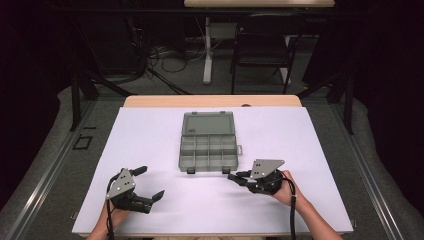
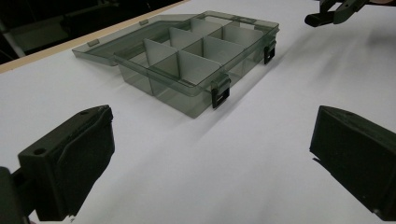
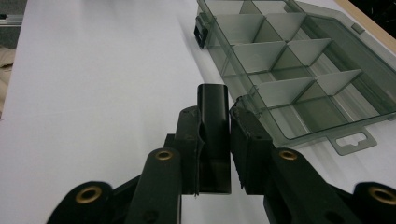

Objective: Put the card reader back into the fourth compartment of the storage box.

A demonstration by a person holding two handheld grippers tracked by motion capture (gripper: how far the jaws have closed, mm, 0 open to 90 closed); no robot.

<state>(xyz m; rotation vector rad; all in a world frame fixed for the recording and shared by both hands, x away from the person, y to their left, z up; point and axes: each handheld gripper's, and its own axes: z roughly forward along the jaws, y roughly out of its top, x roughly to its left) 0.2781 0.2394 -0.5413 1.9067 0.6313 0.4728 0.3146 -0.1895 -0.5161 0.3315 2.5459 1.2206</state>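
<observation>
An organizer box (image 1: pixel 207 142) lies open and empty as the right gripper (image 1: pixel 234 177) pinches its front latch (image 3: pixel 214 135), left gripper (image 1: pixel 150 182) spread wide.

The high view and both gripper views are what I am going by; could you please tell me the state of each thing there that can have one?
Organizer box: open, upright on the white table.
Lid: folded back flat behind the box.
Compartments: empty as far as can be seen.
Front latches: undone, hanging down.
Left gripper: open, holding nothing.
Right gripper: shut on a black latch-like piece.
</observation>
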